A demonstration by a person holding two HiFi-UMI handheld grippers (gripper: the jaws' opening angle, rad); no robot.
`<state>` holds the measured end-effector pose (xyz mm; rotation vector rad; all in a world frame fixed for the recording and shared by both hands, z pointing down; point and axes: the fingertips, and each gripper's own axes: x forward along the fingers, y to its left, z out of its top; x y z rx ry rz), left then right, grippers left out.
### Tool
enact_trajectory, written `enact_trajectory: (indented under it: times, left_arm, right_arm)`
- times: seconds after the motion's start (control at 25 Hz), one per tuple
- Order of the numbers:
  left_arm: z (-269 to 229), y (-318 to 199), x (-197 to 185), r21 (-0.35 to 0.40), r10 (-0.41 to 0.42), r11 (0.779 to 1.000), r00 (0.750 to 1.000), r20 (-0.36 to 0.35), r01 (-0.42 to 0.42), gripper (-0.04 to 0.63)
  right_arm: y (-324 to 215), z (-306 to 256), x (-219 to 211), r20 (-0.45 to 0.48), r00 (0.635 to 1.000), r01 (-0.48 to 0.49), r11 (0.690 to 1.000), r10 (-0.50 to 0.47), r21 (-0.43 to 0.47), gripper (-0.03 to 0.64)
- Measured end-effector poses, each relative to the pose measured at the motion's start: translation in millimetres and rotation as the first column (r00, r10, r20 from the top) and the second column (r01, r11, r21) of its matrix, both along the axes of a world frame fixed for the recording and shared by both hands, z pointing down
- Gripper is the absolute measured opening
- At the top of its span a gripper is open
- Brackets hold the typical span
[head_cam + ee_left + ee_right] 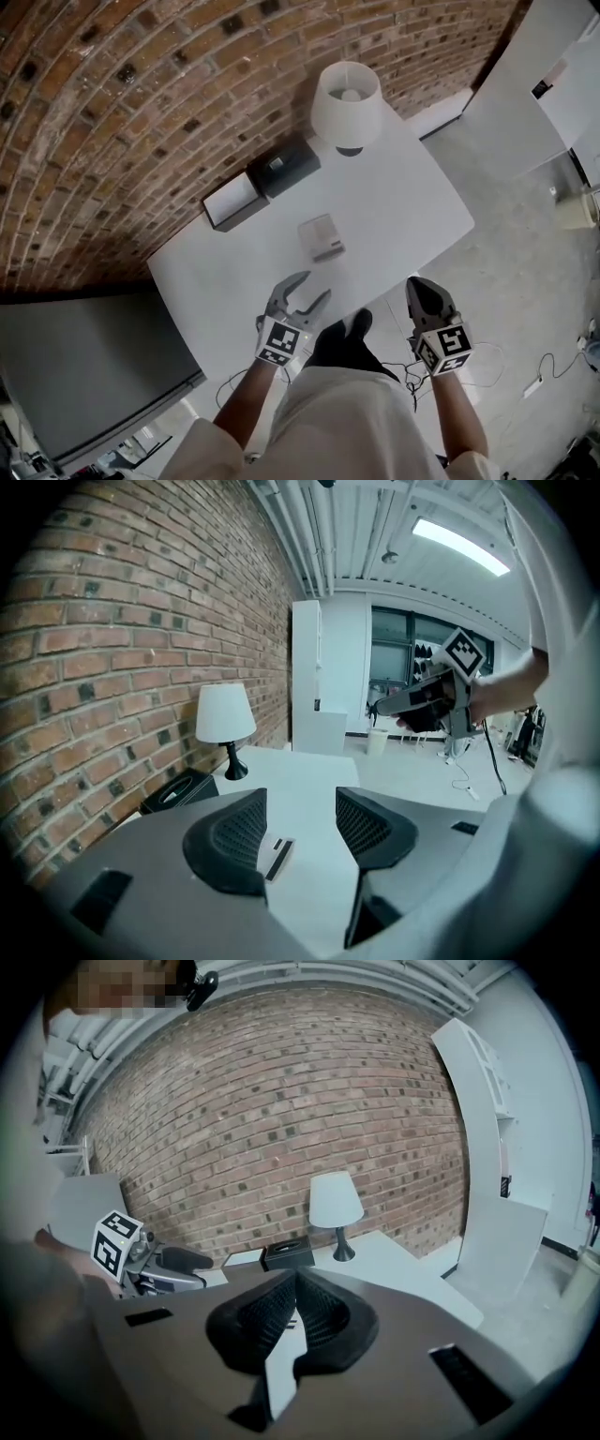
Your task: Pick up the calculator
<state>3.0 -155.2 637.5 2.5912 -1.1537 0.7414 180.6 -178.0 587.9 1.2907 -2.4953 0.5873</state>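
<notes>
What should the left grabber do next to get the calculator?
Probably ease the left gripper forward and down over the calculator: its jaws stand open and empty, and the calculator lies flat on the table just ahead, untouched.

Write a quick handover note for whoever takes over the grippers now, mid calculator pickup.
Left gripper: open, empty, over the near edge of the table, pointing toward the calculator.
Right gripper: shut, empty, held off the near edge, clear of everything.
Calculator: flat mid-table, untouched, apart from the lamp and black box by the wall.
Done: nothing picked up yet.
Left: probably reach in with the left gripper, close on the calculator, lift.
</notes>
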Motion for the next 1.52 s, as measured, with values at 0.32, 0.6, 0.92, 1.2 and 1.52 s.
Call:
enact_trajectory:
  times: [0.32,0.6,0.92,1.2,1.52]
  left_arm:
    - [92,-38,0,-0.071,0.104,0.993,0.988,0.111,-0.096,0.259]
    - [169,-57,1,-0.131,0.158,0.982,0.968,0.193,-0.135,0.259]
    - [241,-65,6,-0.157,0.258,0.964,0.898,0.357,-0.214,0.259]
    - [275,-71,6,-0.139,0.294,0.956,0.85,0.437,-0.259,0.247]
    - [281,-74,9,-0.025,0.281,0.948,0.797,0.534,-0.317,0.208]
  right_arm:
    - [-34,52,-17,-0.031,0.999,-0.022,0.997,0.02,-0.072,0.012]
    - [-50,90,-39,-0.025,1.0,-0.016,0.991,0.013,-0.133,0.012]
    - [-54,127,-44,-0.029,1.0,-0.016,0.98,0.011,-0.201,0.012]
    - [-52,152,-46,-0.047,0.999,-0.006,0.962,-0.007,-0.272,0.012]
    - [-59,164,-46,-0.007,0.999,-0.051,0.96,0.051,-0.275,0.012]
